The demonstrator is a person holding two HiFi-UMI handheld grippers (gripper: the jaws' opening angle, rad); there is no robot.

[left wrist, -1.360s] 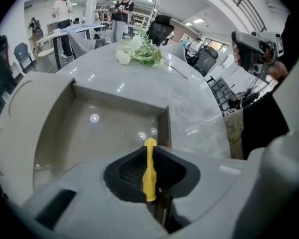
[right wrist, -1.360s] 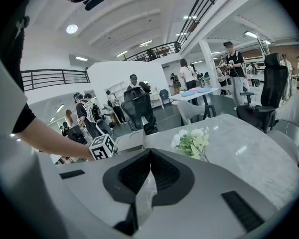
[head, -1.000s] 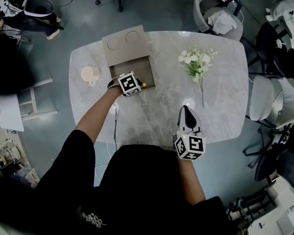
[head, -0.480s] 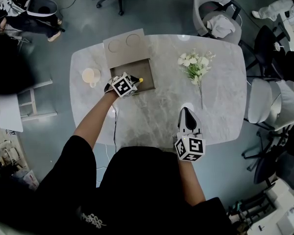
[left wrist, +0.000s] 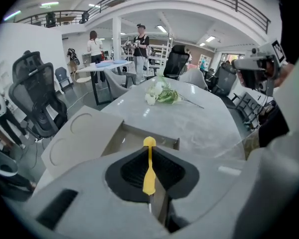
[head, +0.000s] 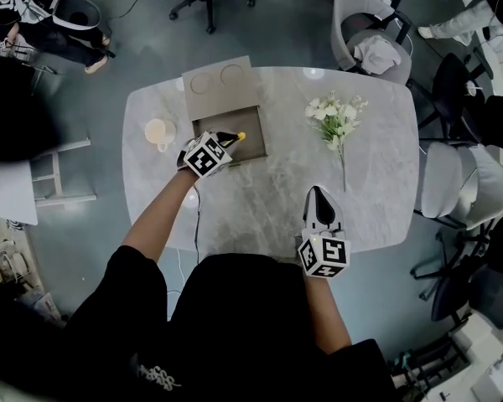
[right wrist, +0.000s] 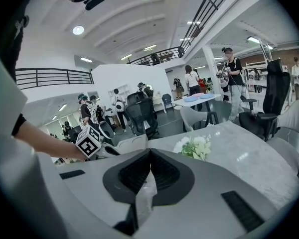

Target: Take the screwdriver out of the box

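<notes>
Marble bench (head: 277, 191): screwdriver (left wrist: 149, 176) nearly out.
Narrow left gripper (head: 223, 141) jaws pinch it above the box (head: 253, 146); right gripper (head: 319, 193) jaws closed, empty.

Marble table (head: 268, 191): open box (head: 218, 90), mug (head: 158, 132), flower sprig (head: 335, 120).

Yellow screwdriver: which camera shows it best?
The left gripper view: the slim yellow screwdriver stands close up, clamped in the left claw. The head view shows only a small yellow end above the open grey box; the right gripper view shows none of it.
</notes>
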